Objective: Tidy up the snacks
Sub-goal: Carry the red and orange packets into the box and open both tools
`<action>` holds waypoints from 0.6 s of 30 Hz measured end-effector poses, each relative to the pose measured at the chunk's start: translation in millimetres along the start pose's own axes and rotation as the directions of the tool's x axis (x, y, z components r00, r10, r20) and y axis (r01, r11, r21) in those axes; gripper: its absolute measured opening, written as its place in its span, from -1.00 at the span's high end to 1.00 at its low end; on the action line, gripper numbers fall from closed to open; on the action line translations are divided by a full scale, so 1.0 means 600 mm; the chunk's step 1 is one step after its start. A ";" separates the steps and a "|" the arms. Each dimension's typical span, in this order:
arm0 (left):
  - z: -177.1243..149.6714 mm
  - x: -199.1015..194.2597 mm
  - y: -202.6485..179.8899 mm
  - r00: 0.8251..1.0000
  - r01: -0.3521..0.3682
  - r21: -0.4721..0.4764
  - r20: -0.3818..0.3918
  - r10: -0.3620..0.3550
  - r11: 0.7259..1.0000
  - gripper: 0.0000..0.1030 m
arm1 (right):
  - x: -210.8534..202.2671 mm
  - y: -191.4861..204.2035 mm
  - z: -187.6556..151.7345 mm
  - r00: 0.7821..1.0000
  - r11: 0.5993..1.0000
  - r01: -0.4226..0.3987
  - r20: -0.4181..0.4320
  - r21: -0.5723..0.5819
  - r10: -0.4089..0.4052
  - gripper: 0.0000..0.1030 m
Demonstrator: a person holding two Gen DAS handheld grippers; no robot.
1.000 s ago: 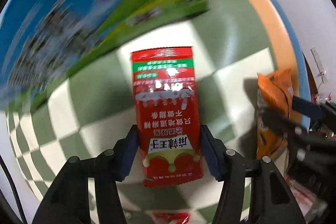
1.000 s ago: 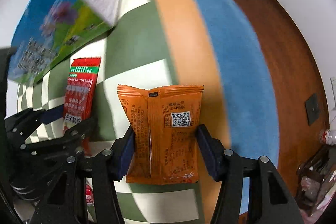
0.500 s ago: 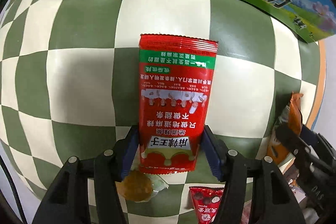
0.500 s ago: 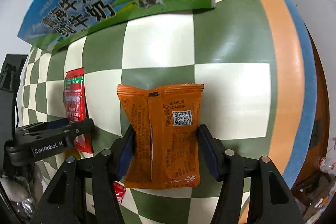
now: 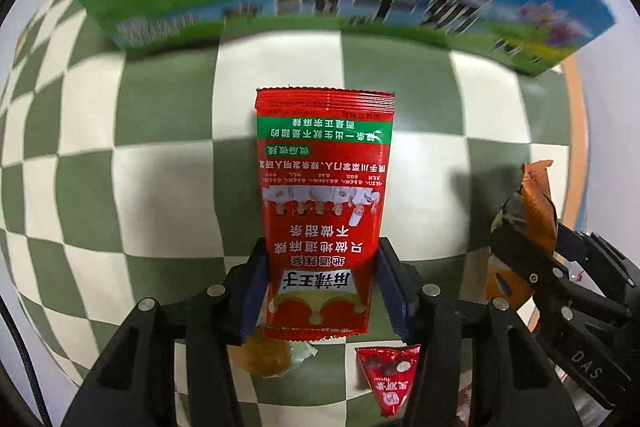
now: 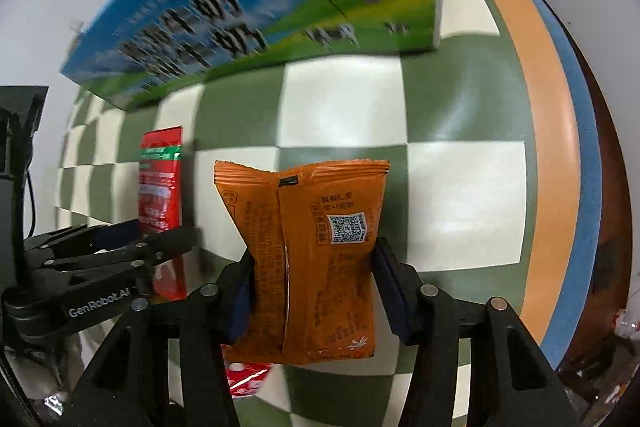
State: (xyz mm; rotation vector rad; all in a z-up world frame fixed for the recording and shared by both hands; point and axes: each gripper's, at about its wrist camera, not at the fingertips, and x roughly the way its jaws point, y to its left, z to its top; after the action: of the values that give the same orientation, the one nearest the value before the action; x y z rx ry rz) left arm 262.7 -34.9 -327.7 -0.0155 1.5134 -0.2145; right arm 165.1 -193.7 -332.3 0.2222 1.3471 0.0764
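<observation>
1. Packets were held above the checkered counter [image 5: 152, 187]: a red sachet [image 5: 322, 211] in the closing left tongs [image 5: 320, 291], an orange pouch [image 6: 312, 259] in the closing right tongs [image 6: 312, 287].
2. Placement in the blue carton [image 6: 248, 15] was judged pending; a small red packet [image 5: 388, 379] and a yellow candy [image 5: 266, 357] were left loose.

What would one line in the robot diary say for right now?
left gripper: closing on red packet | right gripper: closing on orange packet | both above checkered cloth | milk box behind
</observation>
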 end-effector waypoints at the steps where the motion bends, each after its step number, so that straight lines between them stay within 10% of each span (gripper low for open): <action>1: 0.003 -0.015 -0.001 1.000 0.014 -0.001 0.015 -0.014 1.000 0.06 | -0.012 0.006 0.003 1.000 1.000 -0.018 0.009 0.000 0.018 -0.08; 8: 0.001 -0.183 0.028 0.974 0.120 0.007 0.192 -0.119 0.993 0.07 | -0.133 0.038 0.044 0.985 0.993 -0.113 0.128 -0.030 0.116 -0.08; 18: 0.200 -0.262 0.024 0.928 0.086 0.030 0.361 -0.091 0.996 0.07 | -0.237 0.058 0.233 0.946 0.992 -0.104 0.301 -0.073 0.121 -0.08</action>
State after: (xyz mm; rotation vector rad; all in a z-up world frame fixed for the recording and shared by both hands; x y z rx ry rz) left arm 377.0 -11.9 -167.1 -0.1076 1.1429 -0.2788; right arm 272.1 -201.6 -160.2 0.2522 1.0217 0.1694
